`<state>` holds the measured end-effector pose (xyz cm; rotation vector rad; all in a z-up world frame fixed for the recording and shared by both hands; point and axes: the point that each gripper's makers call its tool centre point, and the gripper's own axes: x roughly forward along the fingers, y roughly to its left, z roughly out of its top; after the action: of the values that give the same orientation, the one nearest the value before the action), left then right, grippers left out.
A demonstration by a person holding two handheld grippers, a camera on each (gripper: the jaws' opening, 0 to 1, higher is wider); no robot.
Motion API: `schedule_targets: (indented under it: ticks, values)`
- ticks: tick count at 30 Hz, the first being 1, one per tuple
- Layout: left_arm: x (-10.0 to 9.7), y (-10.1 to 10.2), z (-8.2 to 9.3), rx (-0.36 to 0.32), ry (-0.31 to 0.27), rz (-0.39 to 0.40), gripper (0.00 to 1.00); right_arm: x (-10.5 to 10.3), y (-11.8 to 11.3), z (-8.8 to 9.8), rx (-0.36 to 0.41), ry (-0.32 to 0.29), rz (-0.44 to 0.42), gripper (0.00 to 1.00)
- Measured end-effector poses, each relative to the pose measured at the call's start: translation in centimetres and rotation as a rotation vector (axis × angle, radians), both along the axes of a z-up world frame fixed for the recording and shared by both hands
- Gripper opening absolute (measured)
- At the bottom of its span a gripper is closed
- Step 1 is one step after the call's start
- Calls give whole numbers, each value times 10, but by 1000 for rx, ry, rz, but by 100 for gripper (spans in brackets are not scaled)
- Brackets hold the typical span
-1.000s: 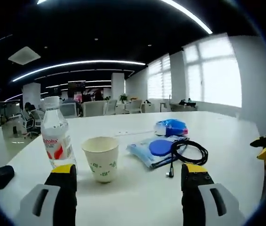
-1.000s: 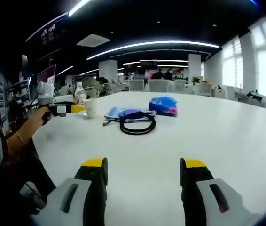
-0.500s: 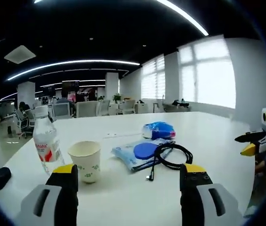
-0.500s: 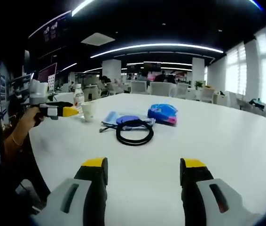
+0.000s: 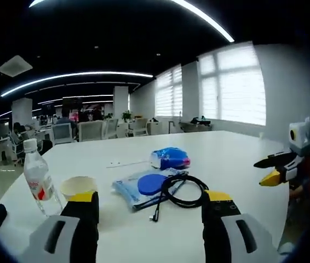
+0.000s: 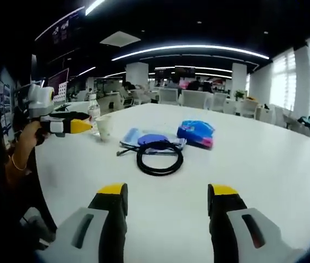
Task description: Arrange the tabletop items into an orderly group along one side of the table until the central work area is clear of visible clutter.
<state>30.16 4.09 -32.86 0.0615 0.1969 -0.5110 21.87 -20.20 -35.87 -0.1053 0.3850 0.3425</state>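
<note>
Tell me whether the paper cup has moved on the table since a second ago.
No. The paper cup keeps its place beside the water bottle; the camera shifted.

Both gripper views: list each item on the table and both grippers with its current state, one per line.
water bottle: upright, cap on, nearly empty
paper cup: upright, open, beside the bottle
blue packet: flat, cable partly over it
black cable: coiled, loose on the table
blue pouch: lying apart, untouched
left gripper: open, empty
right gripper: open, empty
</note>
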Motion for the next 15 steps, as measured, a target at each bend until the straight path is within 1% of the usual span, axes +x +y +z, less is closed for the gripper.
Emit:
schedule_targets:
  ticks: [3,4,5,8,15]
  values:
    - [1,-2,-1,7,5,-1,76,1,0,0,1,2,0,56]
    - [2,-3,-2,9,7,-1,76,4,1,0,0,7,-1,55]
    - [7,-10,-6,19,27,-12,75,14,1,1,-6,14,-9,55]
    - [10,-17,-9,13,48,-23,75,22,4,3,10,19,-4,55]
    - [18,-26,-10,-9,68,-33,73,40,10,4,6,29,-5,54]
